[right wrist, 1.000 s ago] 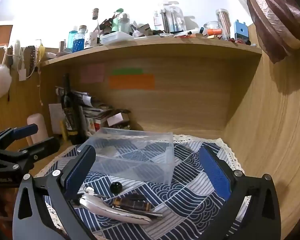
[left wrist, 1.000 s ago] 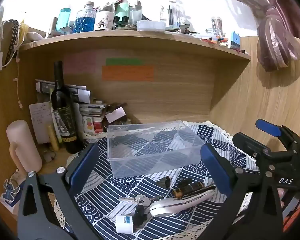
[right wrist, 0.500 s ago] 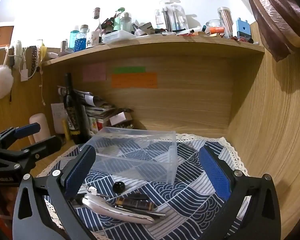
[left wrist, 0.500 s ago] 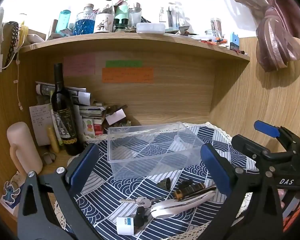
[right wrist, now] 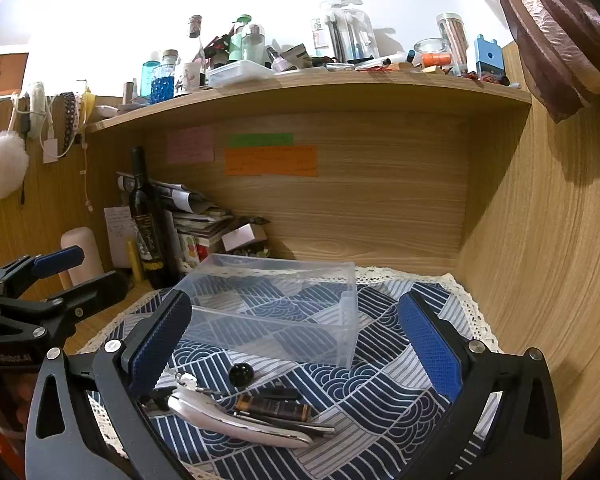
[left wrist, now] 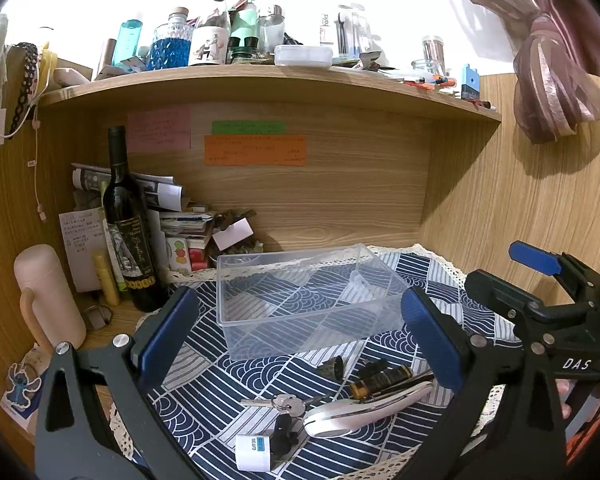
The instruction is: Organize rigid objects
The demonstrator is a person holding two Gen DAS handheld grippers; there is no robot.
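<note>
A clear plastic box (left wrist: 308, 300) stands empty on the blue patterned cloth (left wrist: 204, 368); it also shows in the right wrist view (right wrist: 276, 312). In front of it lie a silver opener (left wrist: 364, 406), a dark brown tube (left wrist: 380, 380), keys (left wrist: 284, 402), a small black cone (left wrist: 334, 368) and a white cylinder (left wrist: 252, 450). My left gripper (left wrist: 300, 332) is open and empty above these items. My right gripper (right wrist: 296, 340) is open and empty over the opener (right wrist: 240, 424), the tube (right wrist: 272, 407) and a black ball (right wrist: 241, 373).
A wine bottle (left wrist: 129, 232), a pink flask (left wrist: 48, 300) and stacked papers (left wrist: 188, 228) crowd the back left. A wooden wall (right wrist: 540, 260) closes the right side. A cluttered shelf (left wrist: 260, 80) hangs overhead. The cloth has a lace edge (right wrist: 472, 312).
Both grippers have drifted slightly back and up, so the box and loose items sit a little lower in view. Nothing was grasped or moved.
</note>
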